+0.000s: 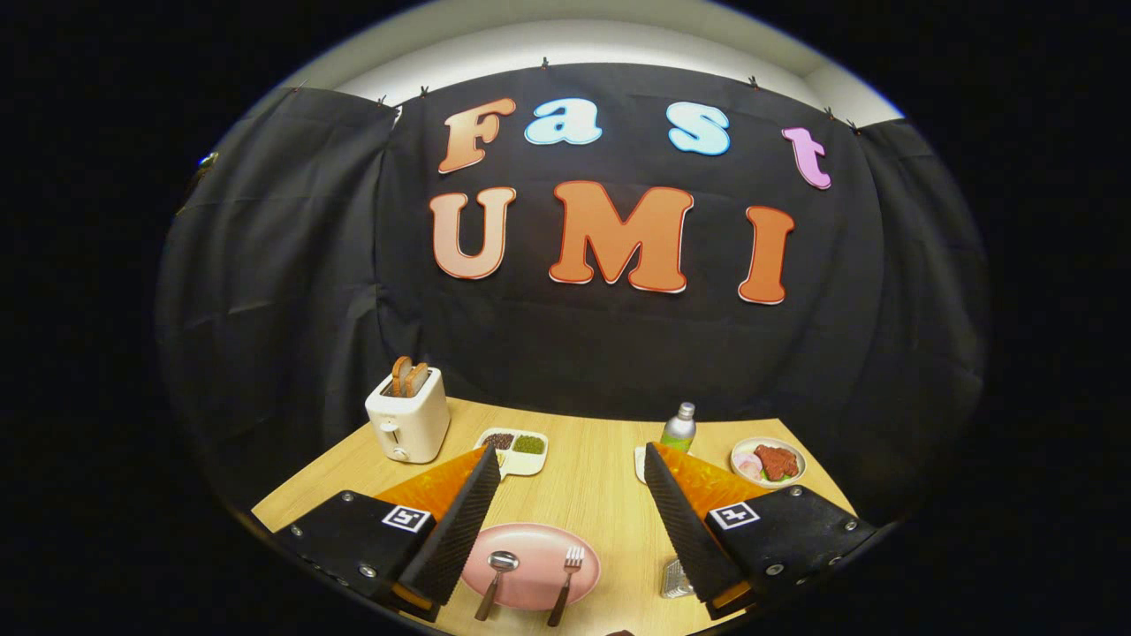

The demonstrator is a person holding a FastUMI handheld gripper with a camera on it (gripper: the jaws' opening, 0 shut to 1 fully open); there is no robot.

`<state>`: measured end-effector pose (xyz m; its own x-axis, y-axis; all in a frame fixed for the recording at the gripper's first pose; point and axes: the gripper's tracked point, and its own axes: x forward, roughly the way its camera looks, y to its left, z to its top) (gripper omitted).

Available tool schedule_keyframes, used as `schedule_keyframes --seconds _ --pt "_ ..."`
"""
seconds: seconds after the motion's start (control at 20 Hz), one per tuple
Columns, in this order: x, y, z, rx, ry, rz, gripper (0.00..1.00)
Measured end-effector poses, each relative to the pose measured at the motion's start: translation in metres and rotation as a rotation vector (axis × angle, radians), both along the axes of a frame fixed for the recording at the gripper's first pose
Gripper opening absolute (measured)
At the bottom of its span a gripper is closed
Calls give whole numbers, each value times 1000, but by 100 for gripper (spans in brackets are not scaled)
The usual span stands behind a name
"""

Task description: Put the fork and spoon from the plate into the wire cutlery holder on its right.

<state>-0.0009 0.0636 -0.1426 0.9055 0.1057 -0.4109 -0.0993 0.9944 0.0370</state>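
A pink plate [536, 549] lies on the wooden table between my two fingers, low and close. On it rest a spoon [497, 579] to the left and a fork [567, 580] to the right, handles pointing toward me. The wire cutlery holder [677, 579] stands to the right of the plate, mostly hidden behind my right finger. My gripper [570, 459] hangs above the table with its fingers wide apart and nothing between them.
A white toaster [408, 418] with toast stands at the back left. Beside it lies a divided white dish [515, 449]. A small metal bottle [679, 427] and a plate of food [768, 461] sit at the back right. Black cloth walls the far side.
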Motion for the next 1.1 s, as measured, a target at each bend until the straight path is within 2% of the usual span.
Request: schedule_keyframes --seconds 0.35,0.5,0.7,1.1 --pt "-22 22 -51 -15 194 -30 98" --pt "-32 30 -75 -40 279 -9 98" --pt "-40 36 -113 -32 404 68 97" --pt "-60 28 -191 -89 655 188 86"
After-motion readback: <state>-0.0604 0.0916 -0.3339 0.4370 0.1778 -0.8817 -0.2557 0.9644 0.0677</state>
